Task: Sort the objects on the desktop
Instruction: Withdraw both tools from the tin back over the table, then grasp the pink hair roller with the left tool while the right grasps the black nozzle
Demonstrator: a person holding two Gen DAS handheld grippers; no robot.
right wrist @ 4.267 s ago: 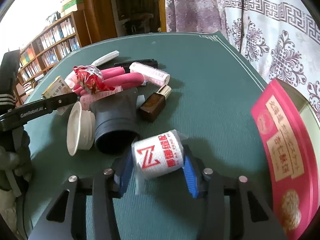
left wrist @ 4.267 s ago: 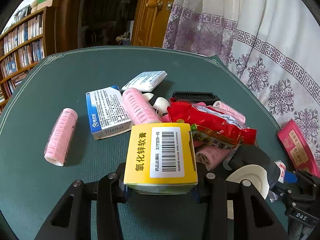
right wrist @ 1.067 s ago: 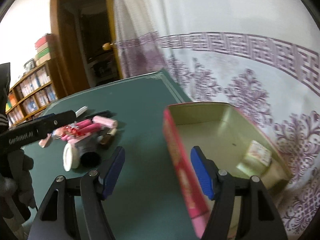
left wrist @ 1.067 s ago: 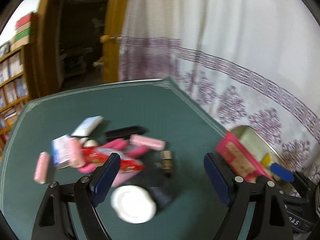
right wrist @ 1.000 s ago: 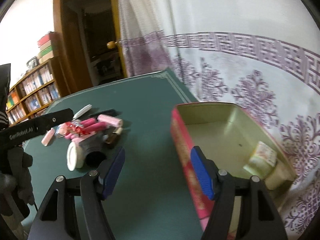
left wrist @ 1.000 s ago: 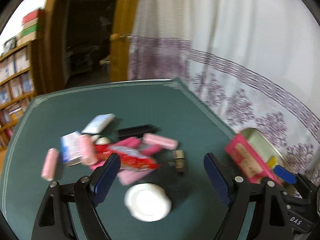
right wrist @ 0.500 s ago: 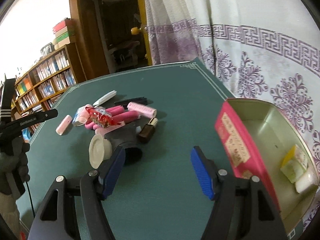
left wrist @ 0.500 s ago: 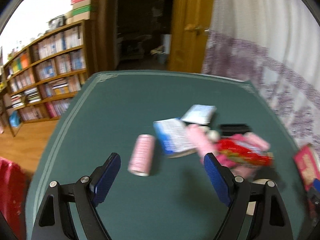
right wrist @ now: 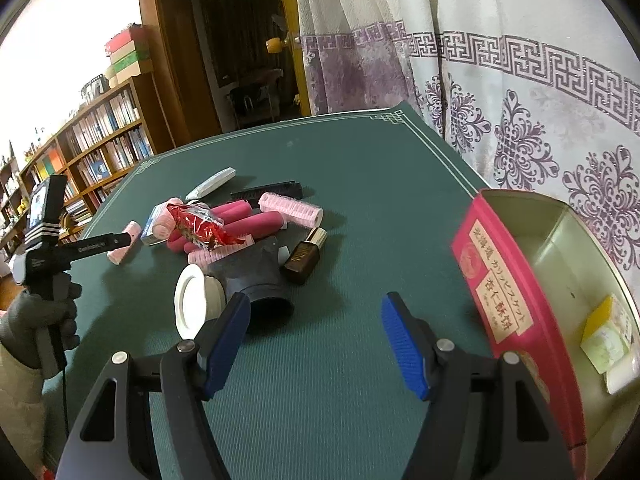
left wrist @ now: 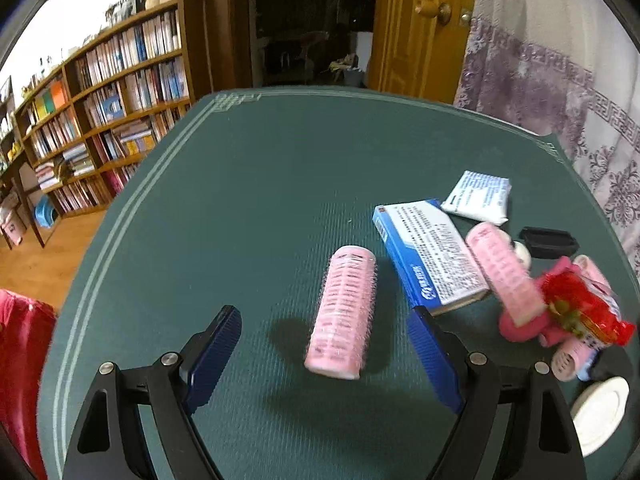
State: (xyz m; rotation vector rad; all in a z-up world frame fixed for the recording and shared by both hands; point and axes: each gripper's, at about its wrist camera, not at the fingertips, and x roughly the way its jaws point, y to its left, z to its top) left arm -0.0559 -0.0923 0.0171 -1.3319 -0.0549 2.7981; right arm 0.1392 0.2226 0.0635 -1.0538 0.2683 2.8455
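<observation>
The pale pink bristly cylindrical hair roller is framed lengthwise between the wide-open, empty left tongs; the open, empty right tongs are farther off.

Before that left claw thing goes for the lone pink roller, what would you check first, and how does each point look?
1. Left gripper open wide enough: ok, its fingers stand apart with nothing held.
2. Pink roller lined up: ok, it lies lengthwise between the fingers, nearer the right one, untouched.
3. Roller free of neighbours: ok, a gap separates it from the blue and white box.
4. Right gripper out of the way: ok, open and empty over bare green mat.
5. Red tin ready to receive: ok, open, with room inside.
6. Whether the roller will roll when touched: cannot tell.
</observation>
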